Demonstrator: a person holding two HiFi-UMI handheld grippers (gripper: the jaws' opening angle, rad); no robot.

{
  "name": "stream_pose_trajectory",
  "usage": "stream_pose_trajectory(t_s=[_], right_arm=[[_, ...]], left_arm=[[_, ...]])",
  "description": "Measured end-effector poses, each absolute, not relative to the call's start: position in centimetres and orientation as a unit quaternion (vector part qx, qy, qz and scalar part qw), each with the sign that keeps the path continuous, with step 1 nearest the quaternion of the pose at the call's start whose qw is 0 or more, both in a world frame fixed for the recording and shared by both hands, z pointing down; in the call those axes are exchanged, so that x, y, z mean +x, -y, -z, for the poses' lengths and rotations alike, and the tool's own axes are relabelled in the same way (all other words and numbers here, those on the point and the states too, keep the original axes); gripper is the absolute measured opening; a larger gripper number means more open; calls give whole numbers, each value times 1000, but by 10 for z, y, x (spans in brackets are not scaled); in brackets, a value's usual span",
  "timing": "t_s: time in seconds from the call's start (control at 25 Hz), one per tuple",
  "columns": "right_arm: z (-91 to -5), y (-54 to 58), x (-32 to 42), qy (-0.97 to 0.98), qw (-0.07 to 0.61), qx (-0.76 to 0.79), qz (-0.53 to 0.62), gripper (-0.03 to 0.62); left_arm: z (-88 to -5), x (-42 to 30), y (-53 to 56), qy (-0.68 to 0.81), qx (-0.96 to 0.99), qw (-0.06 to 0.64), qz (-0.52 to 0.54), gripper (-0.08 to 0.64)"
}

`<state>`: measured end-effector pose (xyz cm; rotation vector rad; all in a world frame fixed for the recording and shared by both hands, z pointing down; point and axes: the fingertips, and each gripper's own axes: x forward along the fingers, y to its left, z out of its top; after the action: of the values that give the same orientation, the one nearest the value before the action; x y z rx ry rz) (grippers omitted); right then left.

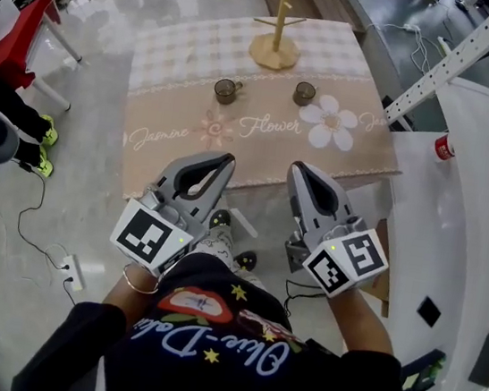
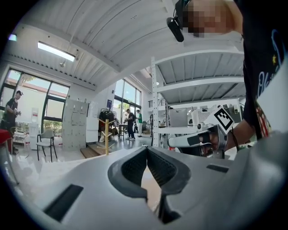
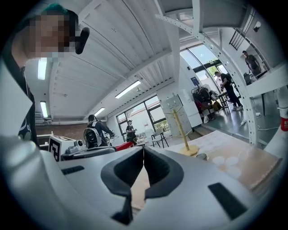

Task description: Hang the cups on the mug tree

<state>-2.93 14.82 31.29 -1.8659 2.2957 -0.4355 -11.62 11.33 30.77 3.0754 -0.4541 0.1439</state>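
Note:
A wooden mug tree [image 1: 279, 23] stands at the far edge of the table [image 1: 170, 148], which is covered with a flowered cloth. Two small dark glass cups sit on the cloth in front of it, one to the left [image 1: 226, 91] and one to the right [image 1: 305, 93]. My left gripper [image 1: 223, 158] and right gripper [image 1: 298, 167] hover side by side at the table's near edge, well short of the cups. Both are shut with nothing between the jaws. The left gripper view shows its closed tips [image 2: 146, 148] and the mug tree [image 2: 106, 137] far off. The right gripper view shows closed tips [image 3: 143, 148], the mug tree [image 3: 182, 130] and a cup [image 3: 202, 157].
A white shelf unit [image 1: 469, 204] with a red can [image 1: 443, 148] and a slanted metal post [image 1: 453, 57] stands close on the right. A red chair [image 1: 19, 32] and a seated person's legs [image 1: 41, 130] are on the left. Cables and a power strip [image 1: 71, 272] lie on the floor.

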Motion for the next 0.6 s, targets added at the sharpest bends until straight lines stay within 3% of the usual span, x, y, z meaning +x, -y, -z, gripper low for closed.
stream_pose_trajectory(t_s=[0.6], right_arm=[[-313,-106,-16,-778,53,-609,144,9]], left_arm=[[-303,-90,-74,144,989,16,-31,9]])
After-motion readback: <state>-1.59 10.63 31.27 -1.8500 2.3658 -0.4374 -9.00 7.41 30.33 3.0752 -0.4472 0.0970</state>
